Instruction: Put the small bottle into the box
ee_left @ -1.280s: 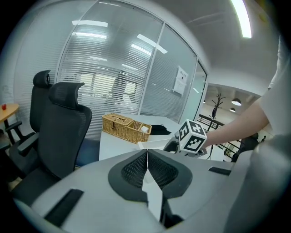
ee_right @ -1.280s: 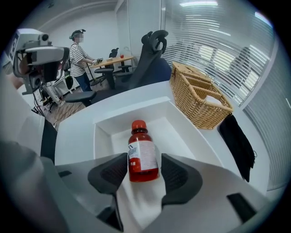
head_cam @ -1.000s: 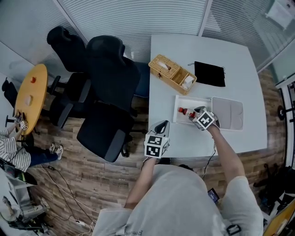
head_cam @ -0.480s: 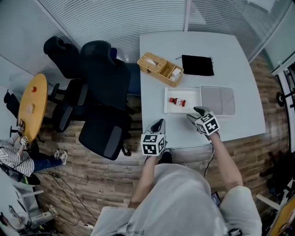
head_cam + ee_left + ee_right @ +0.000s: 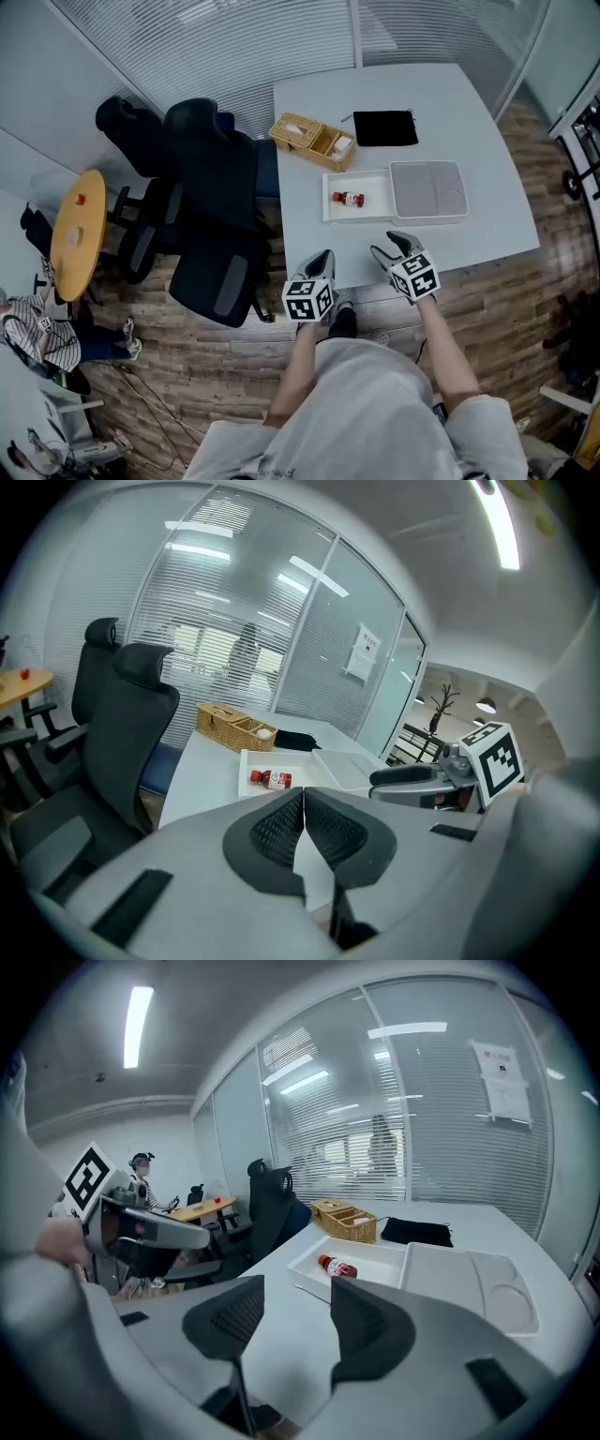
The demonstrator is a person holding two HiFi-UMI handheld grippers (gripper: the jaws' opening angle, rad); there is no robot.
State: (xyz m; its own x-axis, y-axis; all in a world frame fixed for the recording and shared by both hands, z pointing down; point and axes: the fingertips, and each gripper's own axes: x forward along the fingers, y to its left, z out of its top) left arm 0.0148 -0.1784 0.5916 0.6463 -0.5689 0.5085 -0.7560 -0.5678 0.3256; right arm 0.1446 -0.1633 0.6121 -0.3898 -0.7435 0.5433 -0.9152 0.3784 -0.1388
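Observation:
A small bottle (image 5: 349, 198) with a red cap and red label lies on its side inside the white box (image 5: 330, 213) on the white table; it also shows as the bottle (image 5: 270, 779) and the bottle (image 5: 337, 1267). The box's lid (image 5: 428, 188) lies open to the right. My left gripper (image 5: 321, 263) is shut and empty at the table's near edge. My right gripper (image 5: 390, 247) stands open and empty just off the near edge, well short of the box.
A wicker basket (image 5: 311, 141) and a black pouch (image 5: 384, 127) sit at the table's far side. Black office chairs (image 5: 211, 187) crowd the table's left edge. A round yellow table (image 5: 75, 225) stands further left. Glass walls with blinds enclose the room.
My right gripper let go of the bottle in the box and drew back to the near table edge. The head view pulled back; the left gripper stayed near the edge.

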